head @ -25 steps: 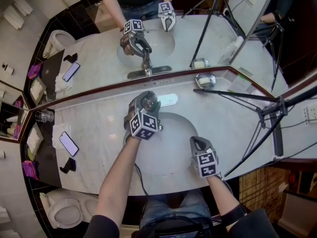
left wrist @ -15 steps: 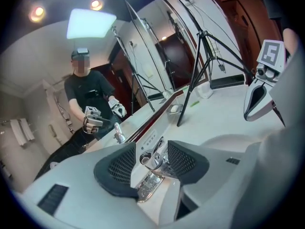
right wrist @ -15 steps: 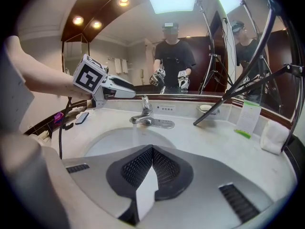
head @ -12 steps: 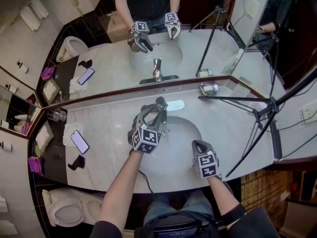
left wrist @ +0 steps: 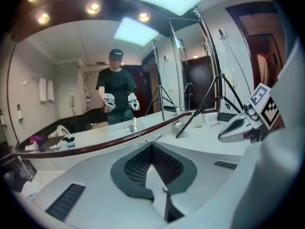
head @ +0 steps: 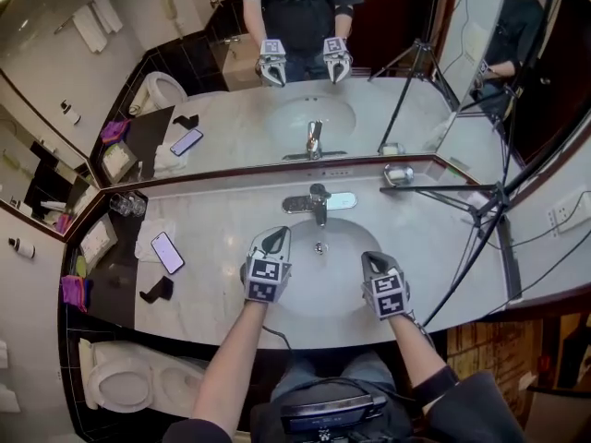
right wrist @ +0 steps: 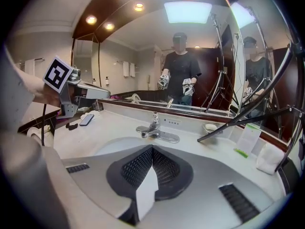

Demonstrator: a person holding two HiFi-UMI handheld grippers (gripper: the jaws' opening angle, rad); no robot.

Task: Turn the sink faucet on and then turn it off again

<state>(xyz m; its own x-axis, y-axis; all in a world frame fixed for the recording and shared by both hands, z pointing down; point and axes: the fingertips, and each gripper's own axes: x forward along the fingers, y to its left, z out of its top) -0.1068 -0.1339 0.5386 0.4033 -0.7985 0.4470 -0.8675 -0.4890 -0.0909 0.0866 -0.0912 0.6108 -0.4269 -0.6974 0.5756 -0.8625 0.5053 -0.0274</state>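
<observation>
The chrome faucet point(head: 319, 199) stands at the back of the white sink basin point(head: 343, 289), its handle centred; I see no water stream. It also shows in the right gripper view as the faucet point(right wrist: 153, 127). My left gripper point(head: 277, 236) hovers over the basin's front left, well short of the faucet, shut with nothing between its pads. My right gripper point(head: 368, 258) hangs over the basin's front right, also shut and empty. In the left gripper view the left gripper point(left wrist: 151, 147) hides the faucet, and the right gripper point(left wrist: 238, 128) shows at right.
A phone point(head: 168, 252) on a folded towel and a black clip-like object point(head: 157, 291) lie on the marble counter point(head: 222, 229) at left. A soap dish point(head: 399, 173) and a tripod point(head: 462, 190) stand at right. Glass tumblers point(head: 129, 204) sit by the mirror corner.
My left gripper let go of the faucet handle, drew back toward the counter's front edge and shut. My right gripper rose a little. The head view tilted further forward.
</observation>
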